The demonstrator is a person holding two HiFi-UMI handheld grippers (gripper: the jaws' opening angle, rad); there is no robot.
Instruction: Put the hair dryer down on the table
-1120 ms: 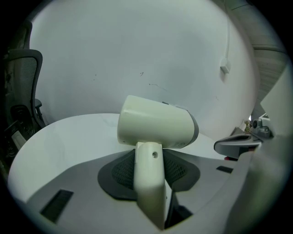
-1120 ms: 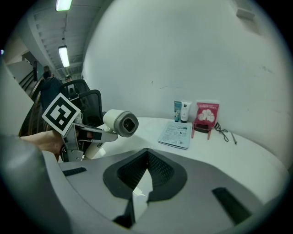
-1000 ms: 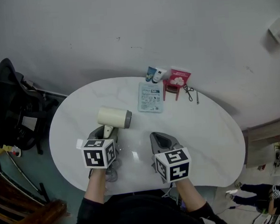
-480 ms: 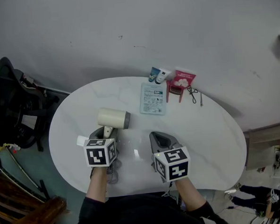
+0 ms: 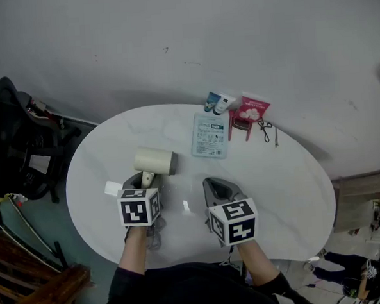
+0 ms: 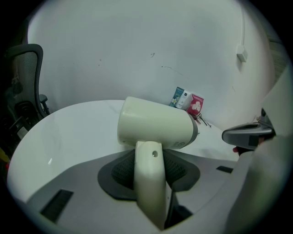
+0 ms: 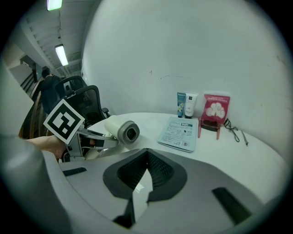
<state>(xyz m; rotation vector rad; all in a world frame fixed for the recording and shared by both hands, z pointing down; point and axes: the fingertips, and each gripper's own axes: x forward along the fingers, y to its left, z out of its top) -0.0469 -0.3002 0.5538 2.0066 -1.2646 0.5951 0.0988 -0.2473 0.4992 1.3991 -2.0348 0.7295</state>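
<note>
1 hair dryer (image 5: 155, 161) — 2 tubes (image 5: 212, 102), 2 pkts (image 5: 209, 142)

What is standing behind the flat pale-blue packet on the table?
A blue tube and a white tube stand upright there, side by side. The flat packet covers no part of them.

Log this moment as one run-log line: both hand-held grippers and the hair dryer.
left hand-held gripper: shut on hair dryer handle | right hand-held gripper: shut, empty | hair dryer: over table, not released
</note>
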